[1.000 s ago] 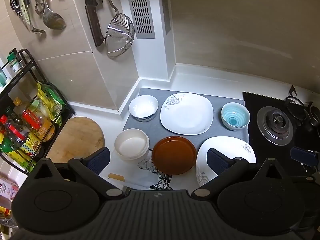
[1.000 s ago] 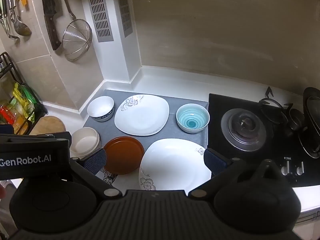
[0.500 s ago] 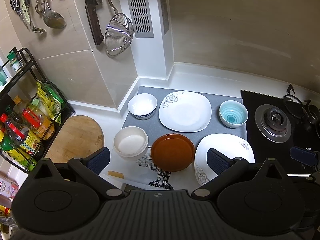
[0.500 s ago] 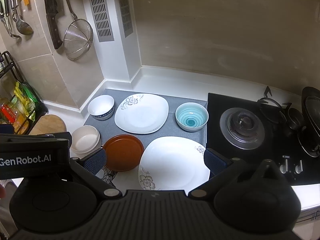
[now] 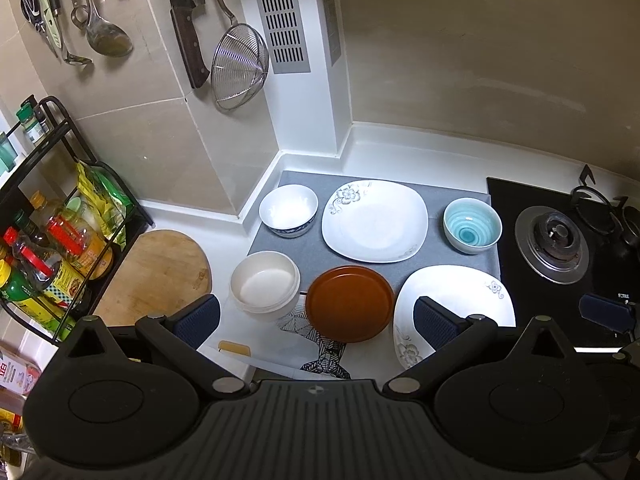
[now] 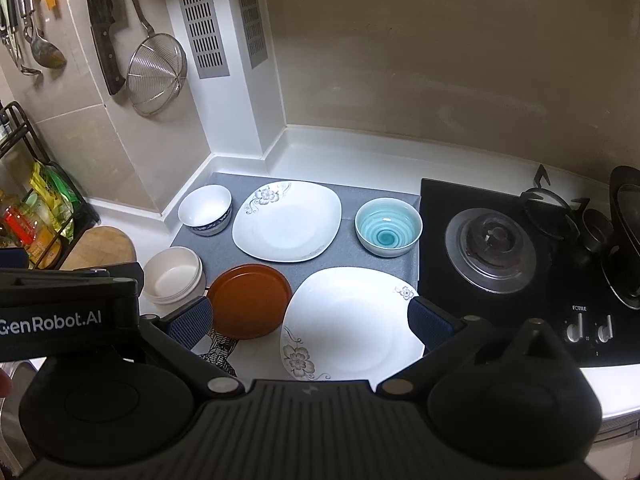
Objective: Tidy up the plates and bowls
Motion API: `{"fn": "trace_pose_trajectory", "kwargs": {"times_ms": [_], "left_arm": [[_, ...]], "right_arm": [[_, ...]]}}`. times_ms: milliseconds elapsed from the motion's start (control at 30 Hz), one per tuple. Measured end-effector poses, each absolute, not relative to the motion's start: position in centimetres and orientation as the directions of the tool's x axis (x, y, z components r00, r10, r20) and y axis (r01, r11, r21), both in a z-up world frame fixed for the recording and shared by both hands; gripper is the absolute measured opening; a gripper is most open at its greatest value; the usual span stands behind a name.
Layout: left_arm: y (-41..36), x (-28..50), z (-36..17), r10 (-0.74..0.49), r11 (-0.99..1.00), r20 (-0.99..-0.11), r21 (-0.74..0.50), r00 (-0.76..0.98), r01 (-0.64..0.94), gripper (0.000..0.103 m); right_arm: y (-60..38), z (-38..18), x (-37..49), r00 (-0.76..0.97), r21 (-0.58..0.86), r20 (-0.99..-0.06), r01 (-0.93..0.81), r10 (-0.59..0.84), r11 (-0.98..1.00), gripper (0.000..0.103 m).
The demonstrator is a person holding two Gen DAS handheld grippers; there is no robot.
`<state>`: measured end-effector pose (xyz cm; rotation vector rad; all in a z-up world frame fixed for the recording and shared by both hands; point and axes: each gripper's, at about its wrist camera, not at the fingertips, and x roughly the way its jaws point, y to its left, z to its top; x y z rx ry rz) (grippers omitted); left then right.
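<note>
Square white plates (image 5: 375, 220), round brown plate (image 5: 350, 303) (glossy), ribbed teal bowl (image 5: 472, 231)

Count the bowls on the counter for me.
3. White blue-banded bowl at the mat's back left, teal bowl at back right beside the stove, cream bowl front left, possibly a nested stack.

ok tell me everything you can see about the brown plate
The brown plate is round and shallow with a raised rim and an evenly rust-brown, matte-looking surface; it appears empty. It lies flat at the counter's near side, between the cream bowl and the near white square plate, partly on the grey mat and partly on a patterned sheet. Neither tool touches it.
</note>
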<state>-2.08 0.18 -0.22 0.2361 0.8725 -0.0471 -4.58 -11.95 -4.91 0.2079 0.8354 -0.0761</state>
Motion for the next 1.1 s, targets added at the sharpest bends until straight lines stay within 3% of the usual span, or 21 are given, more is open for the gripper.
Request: {"fn": "trace_pose_trajectory", "kwargs": {"times_ms": [233, 400, 533, 667, 833, 867, 967, 1033, 1100], "left_arm": [[0.2, -1.8, -0.7, 0.076, 0.972, -0.764, 0.201, 0.641, 0.125, 0.103], [0.5, -1.4, -2.5, -0.005, 0.973, -0.766, 0.145, 0.643, 0.181, 0.103], [1.3, 0.4, -7.1, -0.145, 0.969, -0.787, 0.010, 0.599, 0.248, 0.103], [3.1, 3.3, -14.0, -0.351, 0.932, -0.778, -0.236, 0.521, 0.276, 0.101], [4.8, 7.2, -21.9, -0.441, 0.896, -0.852, -0.401, 0.283, 0.190, 0.075], [4.8, 7.8, -23.1, -0.454, 0.890, -0.856, -0.421, 0.246, 0.175, 0.063], [4.0, 10.0, -26.3, -0.452, 0.890, -0.874, -0.427, 0.176, 0.162, 0.042], [3.7, 11.0, -28.4, -0.457, 0.887, -0.881, -0.439, 0.125, 0.147, 0.042], [3.4, 12.0, -29.9, -0.492, 0.868, -0.867, -0.481, 0.085, 0.120, 0.042]], "right_arm": [[-11.9, -5.8, -4.5, 0.685, 0.158, -0.728, 0.121, 0.033, 0.980, 0.103], [-12.3, -7.4, -4.5, 0.741, 0.164, -0.670, 0.092, 0.042, 0.982, 0.103], [-13.6, -11.3, -4.6, 0.785, 0.168, -0.618, 0.090, 0.034, 0.982, 0.103], [-15.9, -16.6, -5.0, 0.810, 0.086, -0.587, 0.063, -0.001, 0.994, 0.103], [-20.8, -21.5, -5.1, 0.786, 0.225, -0.614, 0.090, 0.069, 0.970, 0.103], [-21.5, -22.5, -5.0, 0.771, 0.239, -0.633, 0.100, 0.077, 0.966, 0.103], [-23.5, -25.5, -4.4, 0.700, 0.317, -0.710, 0.214, 0.081, 0.924, 0.101], [-24.7, -27.5, -4.2, 0.671, 0.410, -0.729, 0.271, 0.134, 0.871, 0.091], [-25.5, -29.2, -4.1, 0.641, 0.452, -0.753, 0.338, 0.150, 0.825, 0.044]]}}
